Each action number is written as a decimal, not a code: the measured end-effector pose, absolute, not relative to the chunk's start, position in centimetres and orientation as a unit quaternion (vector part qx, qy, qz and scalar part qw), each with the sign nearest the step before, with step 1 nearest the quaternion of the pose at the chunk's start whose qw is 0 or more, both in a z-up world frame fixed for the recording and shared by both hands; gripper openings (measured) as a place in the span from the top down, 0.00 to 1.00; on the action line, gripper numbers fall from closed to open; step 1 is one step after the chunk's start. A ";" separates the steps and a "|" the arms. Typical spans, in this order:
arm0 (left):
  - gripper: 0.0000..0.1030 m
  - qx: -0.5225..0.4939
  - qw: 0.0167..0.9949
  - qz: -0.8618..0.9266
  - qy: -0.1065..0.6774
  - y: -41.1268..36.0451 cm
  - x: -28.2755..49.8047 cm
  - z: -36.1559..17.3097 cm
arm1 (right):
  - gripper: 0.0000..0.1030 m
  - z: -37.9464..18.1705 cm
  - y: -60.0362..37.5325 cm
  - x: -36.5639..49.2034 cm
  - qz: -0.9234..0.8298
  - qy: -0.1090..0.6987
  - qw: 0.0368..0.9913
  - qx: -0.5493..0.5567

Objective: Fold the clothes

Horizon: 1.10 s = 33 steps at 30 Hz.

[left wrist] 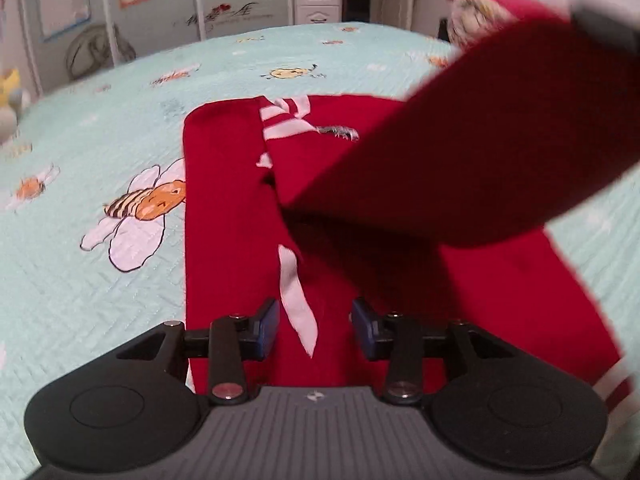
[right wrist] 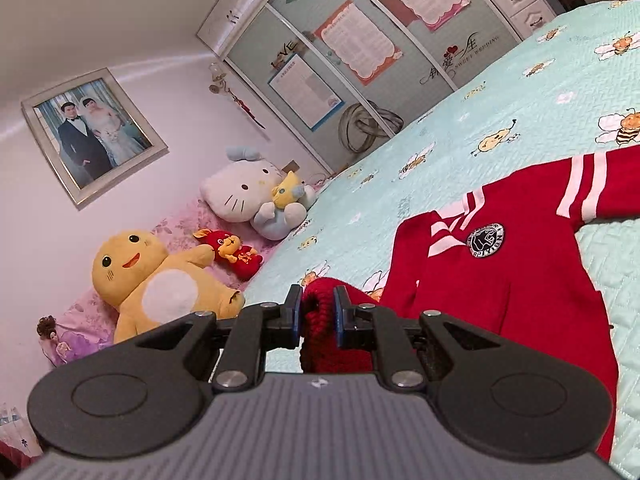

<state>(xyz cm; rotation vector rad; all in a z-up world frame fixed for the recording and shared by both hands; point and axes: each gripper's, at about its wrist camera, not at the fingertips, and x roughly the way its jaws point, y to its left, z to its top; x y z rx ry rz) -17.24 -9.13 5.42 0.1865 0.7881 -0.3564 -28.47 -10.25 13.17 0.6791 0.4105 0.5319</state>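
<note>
1. Red sweater [left wrist: 232, 216] lies on the bed [left wrist: 100, 280], filling the middle of the left wrist view, with white stripes at the collar and a round badge [right wrist: 486, 240] on the chest.
2. One sleeve [left wrist: 480, 152] is lifted up and crosses the right of that frame.
3. Right gripper [right wrist: 317, 312] has its fingers clenched on a bunched bit of the red knit, bottom centre of its view.
4. Left gripper [left wrist: 314, 326] is released, fingers apart above the sweater, gripping nothing.
5. Plush toys [right wrist: 160, 280] sit at the left of the right wrist view.
</note>
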 end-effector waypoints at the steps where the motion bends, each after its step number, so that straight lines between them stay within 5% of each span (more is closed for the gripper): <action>1: 0.62 0.085 0.900 -0.175 0.390 -9.0 -16.9 4.9 | 0.85 13.1 -10.2 -28.6 0.256 0.198 0.888 0.326; 3: 0.66 0.038 0.897 -0.173 0.405 -7.7 -16.1 4.6 | 0.85 12.8 -10.0 -28.9 0.254 0.200 0.888 0.327; 5: 0.88 0.000 0.895 -0.169 0.413 -6.2 -15.5 4.4 | 0.85 12.5 -10.0 -29.0 0.253 0.203 0.887 0.329; 13: 0.96 -0.043 0.888 -0.218 0.402 -3.7 -16.5 4.7 | 0.85 11.7 -10.0 -29.0 0.262 0.205 0.878 0.343; 16: 0.89 -0.048 0.883 -0.213 0.416 -3.4 -16.2 4.1 | 0.85 11.7 -9.5 -29.1 0.277 0.210 0.877 0.332; 20: 0.55 -0.142 0.881 -0.190 0.409 -0.5 -15.5 4.8 | 0.85 12.1 -8.7 -29.0 0.301 0.223 0.876 0.304; 26: 0.51 -0.250 0.872 -0.152 0.393 3.4 -15.2 6.1 | 0.85 11.8 -5.9 -29.3 0.350 0.262 0.877 0.198; 33: 0.51 -0.166 0.888 -0.169 0.393 2.4 -17.9 8.6 | 0.85 8.0 -3.7 -29.5 0.345 0.327 0.867 0.151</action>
